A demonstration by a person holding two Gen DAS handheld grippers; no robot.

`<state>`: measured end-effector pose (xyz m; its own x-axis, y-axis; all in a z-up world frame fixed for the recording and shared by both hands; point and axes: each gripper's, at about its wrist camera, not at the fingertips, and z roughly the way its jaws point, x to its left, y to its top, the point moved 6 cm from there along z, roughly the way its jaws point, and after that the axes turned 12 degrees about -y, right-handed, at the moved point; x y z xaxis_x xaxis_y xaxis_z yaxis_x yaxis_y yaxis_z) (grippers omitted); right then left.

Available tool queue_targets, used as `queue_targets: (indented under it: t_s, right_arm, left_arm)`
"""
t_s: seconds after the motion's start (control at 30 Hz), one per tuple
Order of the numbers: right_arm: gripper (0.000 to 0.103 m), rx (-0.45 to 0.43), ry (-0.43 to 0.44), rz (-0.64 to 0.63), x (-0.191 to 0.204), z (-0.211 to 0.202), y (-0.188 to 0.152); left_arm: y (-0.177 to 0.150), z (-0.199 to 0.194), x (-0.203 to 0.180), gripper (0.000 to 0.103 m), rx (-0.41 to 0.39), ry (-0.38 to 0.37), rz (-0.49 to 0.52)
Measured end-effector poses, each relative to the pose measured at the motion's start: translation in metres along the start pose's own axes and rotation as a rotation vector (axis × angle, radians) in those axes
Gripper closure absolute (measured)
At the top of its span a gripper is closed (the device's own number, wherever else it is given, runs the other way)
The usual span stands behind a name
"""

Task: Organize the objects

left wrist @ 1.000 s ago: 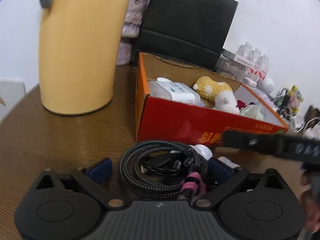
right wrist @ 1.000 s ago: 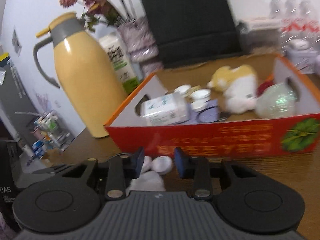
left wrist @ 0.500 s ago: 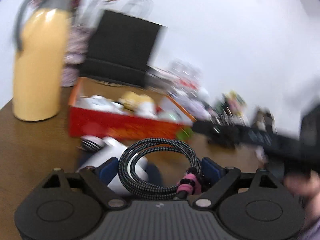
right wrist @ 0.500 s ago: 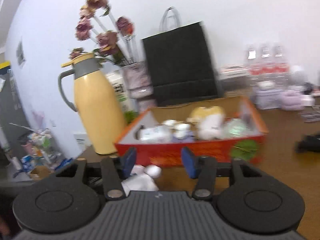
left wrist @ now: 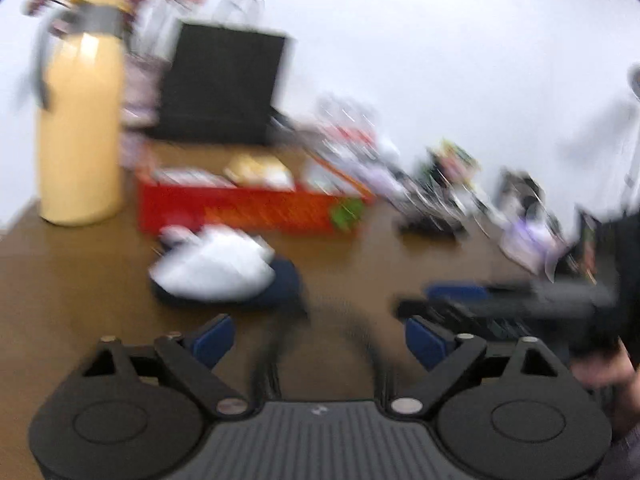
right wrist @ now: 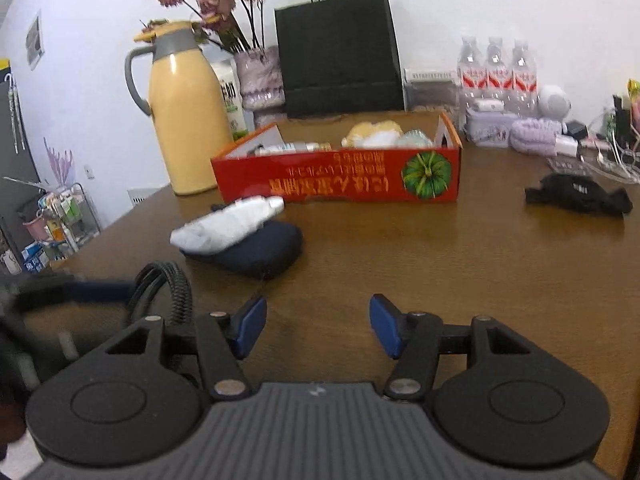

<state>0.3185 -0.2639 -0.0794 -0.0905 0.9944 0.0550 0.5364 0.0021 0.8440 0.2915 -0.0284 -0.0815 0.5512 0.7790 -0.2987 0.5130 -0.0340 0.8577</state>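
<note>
Right claw (right wrist: 318, 325) agape, empty, above the table (right wrist: 440, 264); left claw (left wrist: 318, 338) spread wide around the blurred braided cable (left wrist: 360, 340), grip unclear.

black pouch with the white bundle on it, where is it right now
In the right wrist view the black pouch lies on the wooden table, left of centre, just in front of the red box, white bundle resting on top.
</note>
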Motion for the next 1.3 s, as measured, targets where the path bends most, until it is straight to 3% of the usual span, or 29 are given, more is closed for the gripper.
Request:
queue_targets:
  t_s: [0.1, 0.23, 0.33, 0.4, 0.5, 0.57, 0.63, 0.77, 0.87, 0.93, 1.03, 1.1, 1.2, 1.3]
  right_arm:
    - [0.039, -0.056, 0.003, -0.022, 0.003, 0.002, 0.025]
    - [0.036, -0.083, 0.019, -0.013, 0.005, 0.019, 0.051]
    - [0.037, -0.043, 0.082, 0.029, 0.010, 0.053, 0.069]
    - [0.040, -0.019, 0.110, 0.032, 0.017, 0.080, 0.083]
    - [0.050, -0.005, 0.111, 0.005, 0.030, 0.124, 0.101]
    - [0.059, 0.031, 0.106, -0.020, 0.041, 0.158, 0.105]
    - [0.069, 0.085, 0.101, -0.050, 0.052, 0.190, 0.100]
    - [0.087, 0.122, 0.060, -0.129, 0.072, 0.222, 0.082]
    - [0.096, 0.090, 0.032, -0.167, 0.079, 0.219, 0.077]
    - [0.096, 0.080, 0.001, -0.200, 0.082, 0.213, 0.076]
    - [0.099, 0.060, -0.025, -0.167, 0.080, 0.195, 0.077]
    - [0.099, 0.004, -0.050, -0.146, 0.082, 0.167, 0.082]
    - [0.099, -0.065, -0.060, -0.095, 0.074, 0.122, 0.089]
    - [0.099, -0.120, -0.058, -0.039, 0.060, 0.067, 0.084]
  left_arm:
    - [0.022, 0.000, 0.029, 0.006, -0.036, 0.110, -0.025]
    - [0.047, 0.015, 0.054, 0.007, -0.049, 0.166, 0.078]
    - [0.065, 0.046, 0.094, 0.021, -0.011, 0.216, -0.014]
    - [0.074, 0.065, 0.123, 0.022, -0.013, 0.231, -0.105]
    - [0.074, 0.087, 0.148, 0.031, 0.029, 0.183, -0.151]
    - [0.064, 0.096, 0.157, 0.048, 0.078, 0.196, -0.178]
    - [0.053, 0.104, 0.166, 0.052, 0.101, 0.186, -0.231]
    - [0.052, 0.102, 0.165, 0.088, 0.087, 0.067, -0.329]
    - [0.047, 0.102, 0.169, 0.097, 0.093, 0.054, -0.374]
    - [0.048, 0.097, 0.166, 0.098, 0.082, 0.037, -0.376]
    - [0.053, 0.079, 0.154, 0.099, 0.010, 0.041, -0.326]
    - [0.055, 0.062, 0.144, 0.099, -0.056, 0.056, -0.291]
    - [0.054, 0.031, 0.125, 0.099, -0.117, 0.026, -0.316]
    - [0.055, -0.009, 0.095, 0.099, -0.182, 0.063, -0.284]
